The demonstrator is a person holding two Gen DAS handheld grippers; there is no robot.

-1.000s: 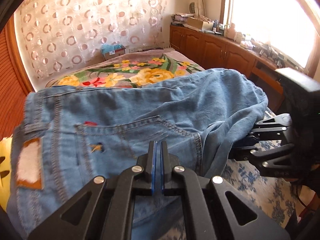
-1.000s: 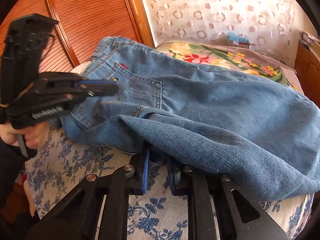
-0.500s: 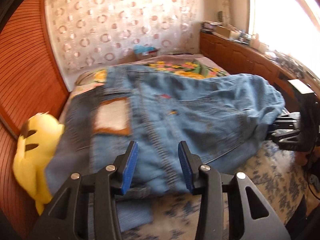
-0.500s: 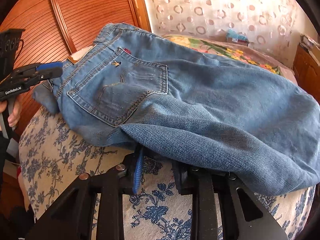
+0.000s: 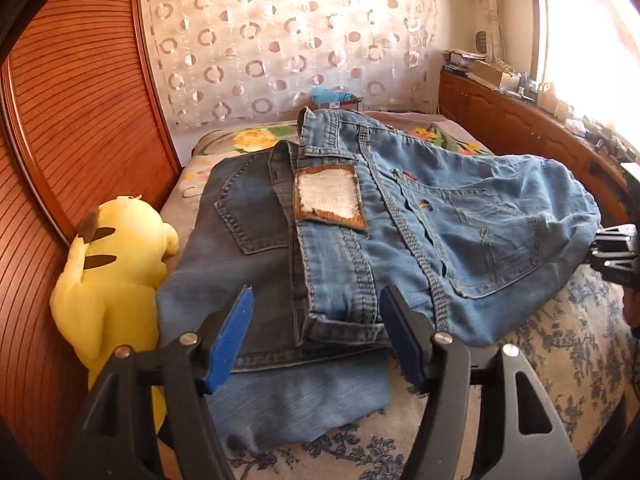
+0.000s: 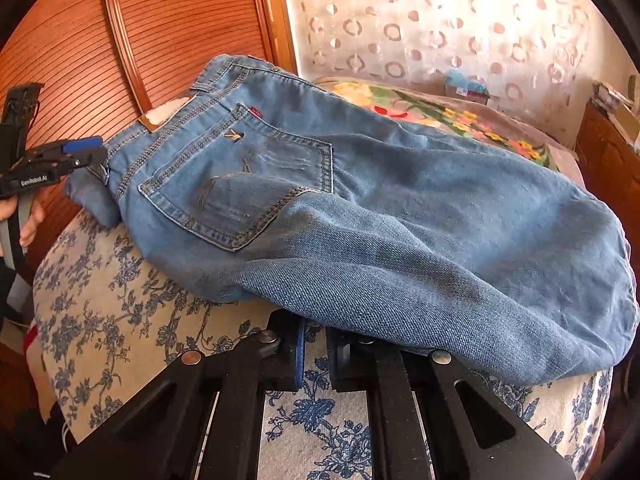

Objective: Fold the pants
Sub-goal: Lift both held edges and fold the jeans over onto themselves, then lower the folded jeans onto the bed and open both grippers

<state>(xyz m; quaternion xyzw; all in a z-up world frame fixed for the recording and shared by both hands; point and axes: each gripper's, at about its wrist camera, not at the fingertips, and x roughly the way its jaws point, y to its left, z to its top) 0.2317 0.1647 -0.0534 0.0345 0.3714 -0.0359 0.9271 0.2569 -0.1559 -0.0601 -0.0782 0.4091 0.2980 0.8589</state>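
Light blue jeans lie folded across the bed, back pocket and leather waist patch facing up. They rest on a darker pair of jeans. My left gripper is opening, and the waistband corner lies between its blue pads untouched. From the right wrist it appears at the far left, beside the waistband. My right gripper is closing on the folded edge of the jeans; denim covers its tips. The left wrist view shows it at the right edge.
A yellow plush toy leans against the ribbed wooden panel left of the jeans. The blue-flowered bedsheet shows in front. A flowered blanket lies behind, wooden cabinets stand at right. A person's hand holds the left gripper.
My left gripper let go of the jeans, opened wide and drew back toward the waistband end. The jeans settled flatter. My right gripper's jaws narrowed and it stayed in place.
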